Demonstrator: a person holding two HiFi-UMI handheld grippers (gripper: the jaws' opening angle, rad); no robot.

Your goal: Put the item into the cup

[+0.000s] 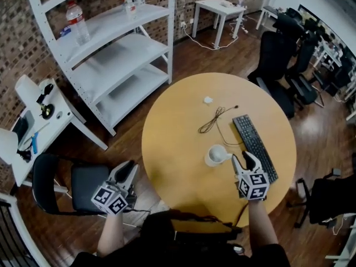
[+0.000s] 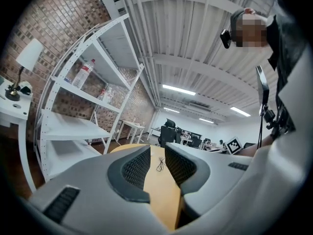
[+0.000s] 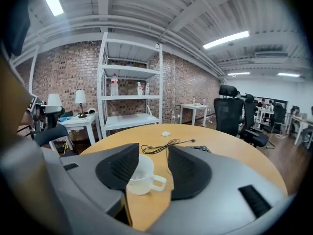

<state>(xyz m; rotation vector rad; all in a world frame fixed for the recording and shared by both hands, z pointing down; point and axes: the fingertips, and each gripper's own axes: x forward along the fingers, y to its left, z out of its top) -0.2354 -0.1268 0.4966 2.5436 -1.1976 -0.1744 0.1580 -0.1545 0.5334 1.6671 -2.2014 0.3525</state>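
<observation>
A white cup (image 1: 216, 155) with a handle stands on the round wooden table (image 1: 178, 166), right of its middle. My right gripper (image 1: 243, 158) hovers just right of the cup, open. In the right gripper view the cup (image 3: 141, 176) sits ahead between the spread jaws, apart from both pads, and nothing is held in my right gripper (image 3: 153, 161). A small white item (image 1: 208, 100) lies at the table's far side, also seen as the white item (image 3: 166, 133). My left gripper (image 1: 126, 170) hangs off the table's left edge, open and empty (image 2: 156, 163).
A black keyboard (image 1: 254, 146) lies right of the cup and a black cable (image 1: 213, 120) beyond it. A white shelf rack (image 1: 111, 54) stands far left, black office chairs (image 1: 278, 54) far right, a black chair (image 1: 72, 188) under my left gripper.
</observation>
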